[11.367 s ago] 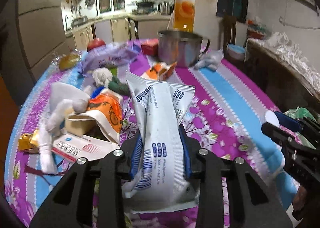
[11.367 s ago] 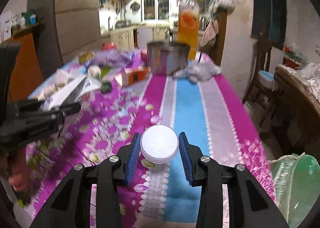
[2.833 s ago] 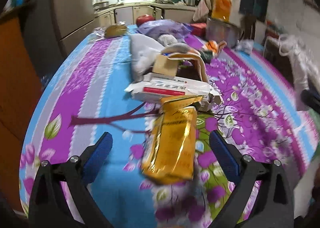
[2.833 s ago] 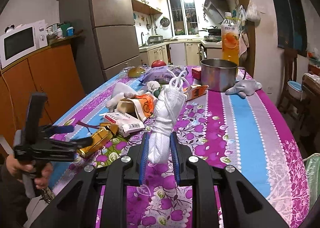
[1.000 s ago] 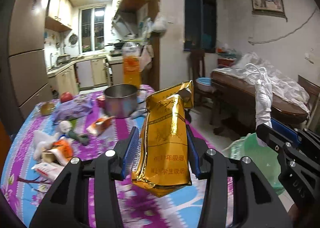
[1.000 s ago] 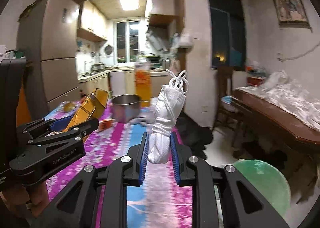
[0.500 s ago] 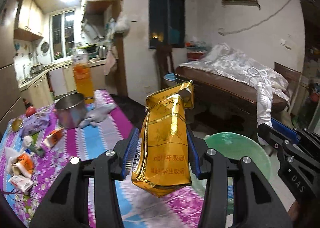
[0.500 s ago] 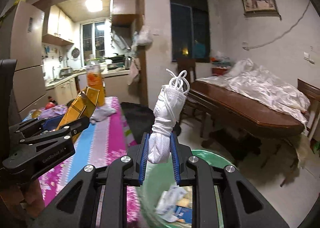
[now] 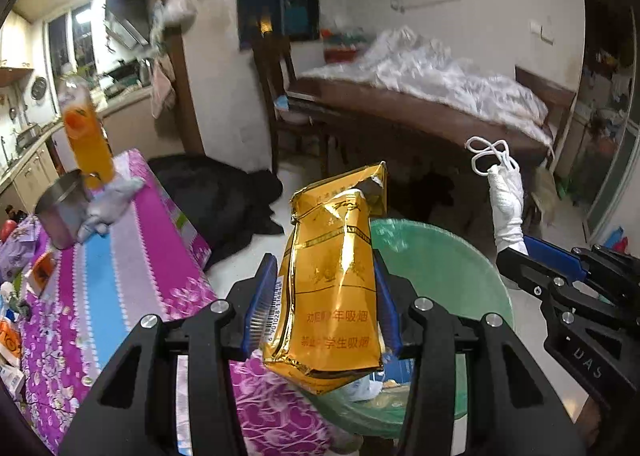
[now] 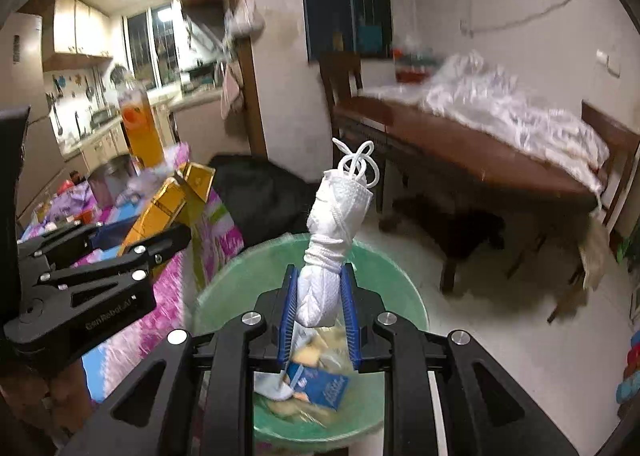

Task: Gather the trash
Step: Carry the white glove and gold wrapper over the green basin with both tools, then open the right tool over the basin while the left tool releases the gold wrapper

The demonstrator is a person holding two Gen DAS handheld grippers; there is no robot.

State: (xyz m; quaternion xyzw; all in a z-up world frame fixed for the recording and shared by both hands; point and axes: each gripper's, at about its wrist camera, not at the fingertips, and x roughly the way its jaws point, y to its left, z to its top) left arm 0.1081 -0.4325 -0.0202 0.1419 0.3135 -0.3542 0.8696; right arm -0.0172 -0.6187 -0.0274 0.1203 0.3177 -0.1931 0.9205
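My left gripper (image 9: pixel 322 300) is shut on a crumpled gold packet (image 9: pixel 334 288) and holds it above the near rim of the green-lined trash bin (image 9: pixel 448 264). My right gripper (image 10: pixel 318 306) is shut on a rolled white face mask (image 10: pixel 332 248) with its loops on top, directly over the bin (image 10: pixel 384 280). The bin holds a blue carton (image 10: pixel 318 386) and other scraps. The mask also shows in the left wrist view (image 9: pixel 506 199), and the gold packet in the right wrist view (image 10: pixel 168 207).
The table with the purple and blue flowered cloth (image 9: pixel 120 280) lies to the left, with a steel pot (image 9: pixel 60 211), an orange drink bottle (image 9: pixel 86 135) and more litter. A wooden bed with white bedding (image 10: pixel 492 151) and a chair (image 10: pixel 344 79) stand behind the bin.
Both grippers swung further right, away from the table, and came over the bin. Each still holds its item.
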